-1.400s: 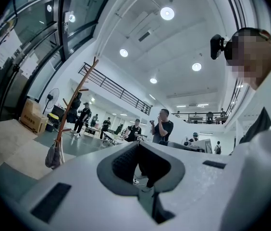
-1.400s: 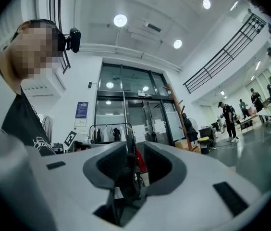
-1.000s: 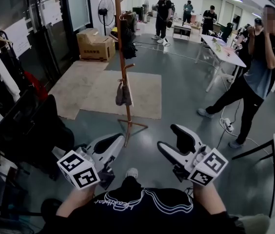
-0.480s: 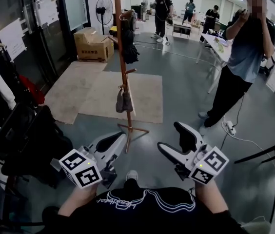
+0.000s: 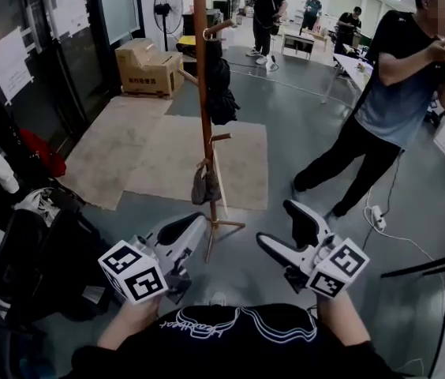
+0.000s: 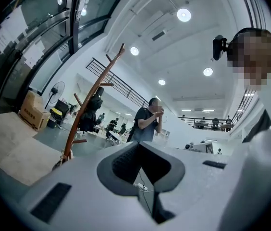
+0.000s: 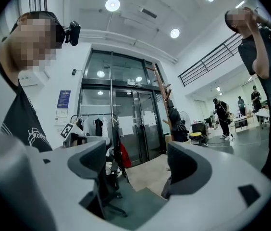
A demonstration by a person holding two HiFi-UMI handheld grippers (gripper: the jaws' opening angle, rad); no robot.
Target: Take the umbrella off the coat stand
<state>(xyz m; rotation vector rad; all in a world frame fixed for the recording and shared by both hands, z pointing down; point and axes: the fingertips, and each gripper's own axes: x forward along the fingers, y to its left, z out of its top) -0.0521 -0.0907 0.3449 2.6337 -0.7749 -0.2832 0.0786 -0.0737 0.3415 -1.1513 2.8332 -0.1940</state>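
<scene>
Low on the wooden coat stand (image 5: 201, 30), a folded grey umbrella (image 5: 204, 184) hangs against the pole, just above the splayed feet and under a short peg. Higher on the same pole hangs a black bag (image 5: 221, 85). The stand rises from the grey floor at the near edge of a tan mat (image 5: 159, 144). It is ahead of both grippers and roughly between them in the head view, and neither of them touches the stand or the umbrella. The left gripper (image 5: 193, 223) points level toward the base of the stand. Its own view shows the jaws pressed together at the tips with nothing caught in the notch between the pads. The right gripper (image 5: 276, 222) also points level. Its jaws are spread wide and opening, and only bare floor and the far glass doors show between them. Cardboard boxes (image 5: 147, 65) sit beyond the mat near a standing fan (image 5: 167, 6). A person in a dark T-shirt (image 5: 400, 93) stands to the right with both hands raised, near a white desk (image 5: 358, 71). A power strip (image 5: 379, 216) lies on the floor by that person's feet. Dark clothes hang along the left wall.
</scene>
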